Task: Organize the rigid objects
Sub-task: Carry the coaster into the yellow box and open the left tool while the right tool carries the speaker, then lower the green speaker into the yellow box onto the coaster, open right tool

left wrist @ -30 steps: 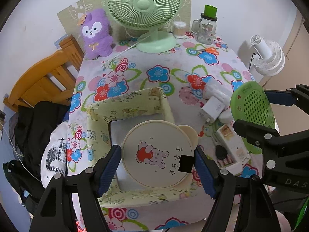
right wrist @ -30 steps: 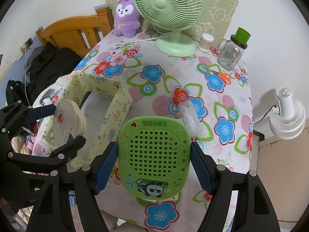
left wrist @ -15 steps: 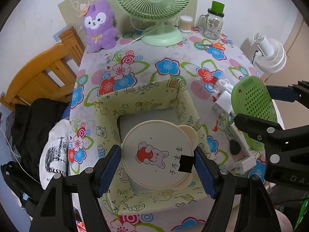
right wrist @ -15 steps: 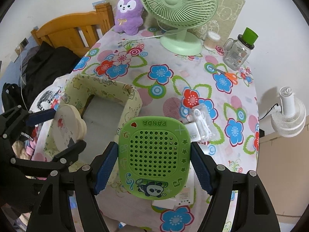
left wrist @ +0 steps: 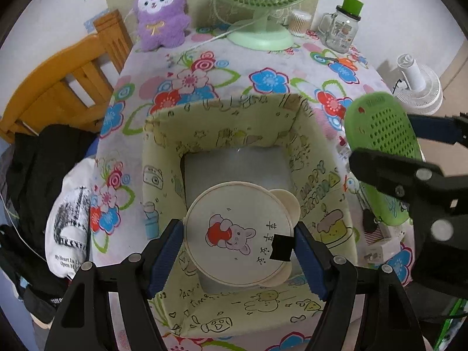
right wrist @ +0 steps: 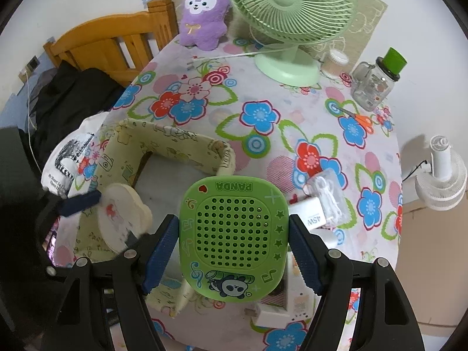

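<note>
Fabric box point(left wrist: 163, 158), pale yellow with cartoon doodles, sits open-topped near the front edge of the bench point(left wrist: 234, 67), which wears a bright flowered cloth. The left tool point(left wrist: 238, 248) grips a round cream mirror point(left wrist: 238, 234) with small bear ears and a printed bear, its blue pads pressed on either side of the rim; the mirror hangs face-up over the box's grey floor, inside the outline of the walls. How far above that floor it sits cannot be told. The right tool point(right wrist: 232, 244) grips a green speaker point(right wrist: 232, 237) (the word PANDA is moulded along its far edge, a panda printed at the near one), pads tight on its two sides. It hovers over the box's right-hand wall and the bench just beside it.

On the cloth to the right of the box lie a white charger point(right wrist: 310, 212), a clear bag of white cable point(right wrist: 324, 190) resting against it, and a white box point(right wrist: 280, 307) partly hidden under the speaker. Farther back stand a purple plush toy point(right wrist: 203, 8), a green desk fan point(right wrist: 292, 3), a glass jar with a green lid point(right wrist: 374, 84) and orange-handled scissors point(right wrist: 358, 117). A wooden chair point(right wrist: 114, 46) with dark clothing draped nearby stands at the bench's left.
</note>
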The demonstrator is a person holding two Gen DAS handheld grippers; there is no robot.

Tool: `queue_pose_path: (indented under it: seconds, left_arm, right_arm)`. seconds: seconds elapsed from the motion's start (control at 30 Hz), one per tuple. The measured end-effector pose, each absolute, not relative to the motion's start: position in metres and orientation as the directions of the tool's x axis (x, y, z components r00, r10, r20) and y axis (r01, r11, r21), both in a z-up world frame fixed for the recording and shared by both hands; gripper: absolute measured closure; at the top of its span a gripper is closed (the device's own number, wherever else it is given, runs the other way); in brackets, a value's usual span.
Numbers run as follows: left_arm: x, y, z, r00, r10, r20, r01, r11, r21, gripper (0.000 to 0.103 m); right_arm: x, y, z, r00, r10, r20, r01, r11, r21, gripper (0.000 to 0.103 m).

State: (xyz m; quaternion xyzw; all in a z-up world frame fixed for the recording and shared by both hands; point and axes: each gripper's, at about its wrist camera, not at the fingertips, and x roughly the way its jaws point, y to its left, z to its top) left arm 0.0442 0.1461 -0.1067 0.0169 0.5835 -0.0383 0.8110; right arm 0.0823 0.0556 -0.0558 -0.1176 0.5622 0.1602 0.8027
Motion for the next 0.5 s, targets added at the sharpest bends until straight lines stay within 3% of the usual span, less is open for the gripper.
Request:
queue_pose_path:
  seconds: [0.2,0.3,0.5]
  left_arm:
    - [0.046,0.149,-0.113,0.295,-0.061,-0.954,0.061,0.997,-0.044,0.025]
    - [0.048,0.151,-0.112,0.296,-0.042,-0.954,0.058,0.998,-0.025,0.015]
    - [0.051,0.151,-0.102,0.320,-0.004,-0.947,0.080,0.997,0.023,0.005]
  right_arm:
    - [0.090,0.069,-0.065,0.301,0.128,-0.945,-0.400,0.916,-0.004,0.027]
    - [0.094,0.073,-0.070,0.285,0.133,-0.949,-0.399,0.917,0.008,0.027]
    - [0.100,0.080,-0.082,0.253,0.144,-0.957,-0.400,0.916,0.032,0.027]
